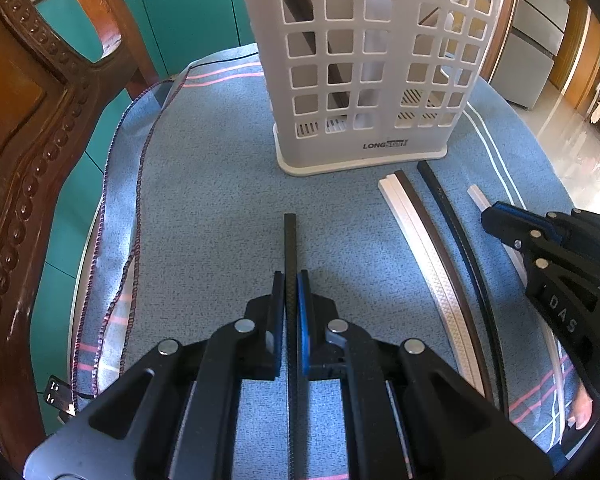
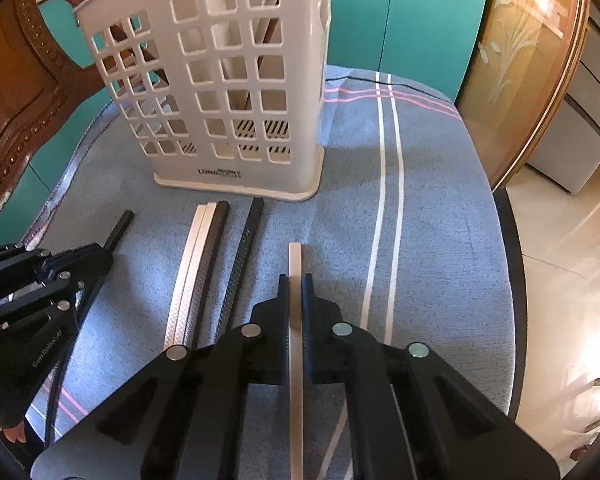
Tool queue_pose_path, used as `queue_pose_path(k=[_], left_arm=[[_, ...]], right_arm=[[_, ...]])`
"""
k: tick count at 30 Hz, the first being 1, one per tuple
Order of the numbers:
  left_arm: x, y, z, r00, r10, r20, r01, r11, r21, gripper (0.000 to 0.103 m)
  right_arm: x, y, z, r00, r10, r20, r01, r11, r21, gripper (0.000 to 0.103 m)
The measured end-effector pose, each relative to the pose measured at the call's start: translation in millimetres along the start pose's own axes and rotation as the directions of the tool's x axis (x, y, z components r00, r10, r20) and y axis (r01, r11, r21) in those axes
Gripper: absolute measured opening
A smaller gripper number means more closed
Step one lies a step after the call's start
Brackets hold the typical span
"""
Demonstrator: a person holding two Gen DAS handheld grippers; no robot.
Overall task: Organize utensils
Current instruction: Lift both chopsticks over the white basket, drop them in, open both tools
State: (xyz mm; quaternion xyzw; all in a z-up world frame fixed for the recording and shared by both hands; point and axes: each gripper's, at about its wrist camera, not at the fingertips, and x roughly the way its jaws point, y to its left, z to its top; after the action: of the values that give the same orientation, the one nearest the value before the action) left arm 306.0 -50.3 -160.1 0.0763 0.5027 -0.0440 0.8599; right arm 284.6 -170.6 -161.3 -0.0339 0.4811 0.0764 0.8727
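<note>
In the left wrist view, the left gripper [image 1: 291,280] sits at the bottom centre of the frame, its jaws closed tight on a black chopstick [image 1: 289,240] that runs straight up between them and pokes out beyond the fingertips. Above it, at the top centre, stands a white utensil basket [image 1: 364,148] with square holes, resting upright on a blue cloth [image 1: 204,184]. Just below and right of the basket's base lie more chopsticks side by side on the cloth: a white pair [image 1: 416,240], a brown one [image 1: 440,248] touching it, and another black one [image 1: 456,232] a little apart. The right gripper [image 1: 490,216] enters from the right edge.

In the right wrist view, the right gripper [image 2: 296,280] fills the bottom centre, its jaws pinched shut on a white chopstick [image 2: 295,258] lying lengthwise between them. The basket [image 2: 236,184] stands in the upper left, and the left gripper [image 2: 104,248] shows at the left edge. A carved wooden chair [image 1: 28,128] stands along the left side of the left wrist view.
</note>
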Motion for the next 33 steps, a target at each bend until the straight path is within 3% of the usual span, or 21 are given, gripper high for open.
queue_pose_path(k=[4, 9, 19, 25, 28, 32, 33], left_arm=[[-3, 3, 1, 1.0, -0.015, 0.012, 0.015, 1.0, -0.011, 0.007], [-28, 7, 4, 0.995, -0.051, 0.086, 0.053, 0.998, -0.025, 0.007], [-94, 6, -11, 0.963, -0.122, 0.242, 0.131, 0.991, -0.022, 0.007], [-164, 35, -1, 0.902, -0.203, 0.381, 0.246, 0.967, -0.068, 0.007], [-208, 51, 16, 0.854, -0.21, 0.475, 0.276, 0.958, -0.072, 0.007], [-265, 68, 51, 0.771, -0.192, 0.607, 0.293, 0.953, -0.071, 0.007], [-273, 71, 58, 0.755, -0.186, 0.628, 0.299, 0.951, -0.078, 0.007]], right_arm=[[-11, -3, 2, 0.999, 0.01, 0.043, -0.011, 1.0, 0.01, 0.007], [-37, -7, 9, 0.993, 0.043, 0.108, -0.044, 0.999, 0.014, 0.007], [-137, -29, -3, 0.945, 0.133, 0.298, -0.172, 0.979, 0.11, 0.007], [-205, -39, 6, 0.896, 0.152, 0.417, -0.212, 0.972, 0.102, 0.007], [-246, -35, 20, 0.849, 0.163, 0.502, -0.228, 0.971, 0.07, 0.007], [-282, -34, 49, 0.794, 0.164, 0.585, -0.242, 0.969, 0.057, 0.007], [-293, -34, 58, 0.77, 0.163, 0.617, -0.249, 0.967, 0.055, 0.007]])
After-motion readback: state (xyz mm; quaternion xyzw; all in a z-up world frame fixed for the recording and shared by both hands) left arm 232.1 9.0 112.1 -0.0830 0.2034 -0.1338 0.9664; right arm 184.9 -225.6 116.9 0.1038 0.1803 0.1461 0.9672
